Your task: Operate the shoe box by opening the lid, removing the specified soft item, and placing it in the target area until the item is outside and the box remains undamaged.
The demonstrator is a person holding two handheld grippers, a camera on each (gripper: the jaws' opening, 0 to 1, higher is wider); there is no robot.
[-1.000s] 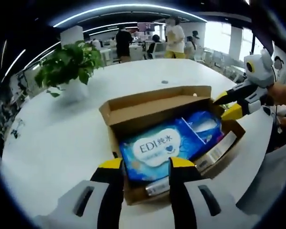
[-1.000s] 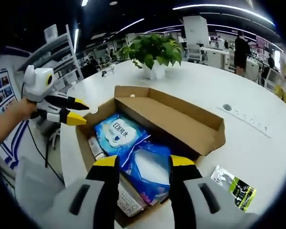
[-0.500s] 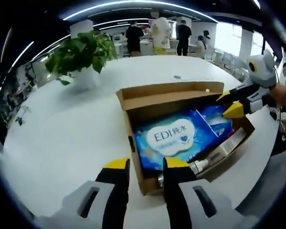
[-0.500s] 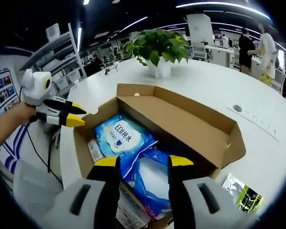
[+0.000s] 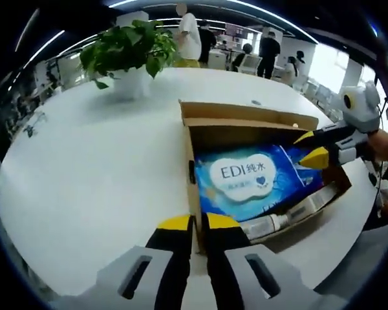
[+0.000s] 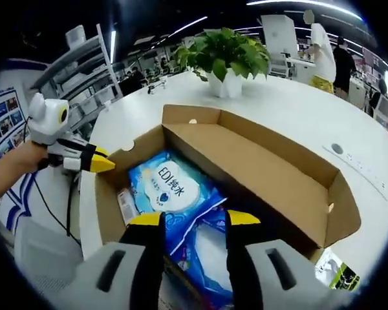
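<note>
Box [image 5: 246,126] is sitting open on the white table [image 5: 84,168], lid flap folded back and standing up along the far side. Inside, a blue wet-wipes pack [image 5: 246,177] with "EDI" on a white label lies flat on top, with a second blue soft pack [image 6: 207,248] tucked beside it and a tube-like bottle [image 5: 265,225] along the near wall.

In the left gripper view, the left gripper [image 5: 197,223] is at 6 o'clock, yellow tips pressed almost together with just a sliver between them, right at the near corner of the box wall. Can't tell if it's actually pinching the cardboard edge or just sitting next to it. The wipes pack is just past the tips, toward 1 o'clock. The right gripper [image 5: 313,147] comes in from 3 o'clock, its yellow tips hovering over the far end of the pack.

In the right gripper view, the right gripper's jaws are spread wide at 6 o'clock, straddling the second blue pack; the EDI pack sits just ahead at 11 o'clock. The left one shows at 9 o'clock at the box corner, held by a person's hand [image 6: 19,161].

Potted plant [image 6: 226,61] stands further back on the table, and a small green-and-black packet [image 6: 333,274] lies near the box at 4 o'clock.
</note>
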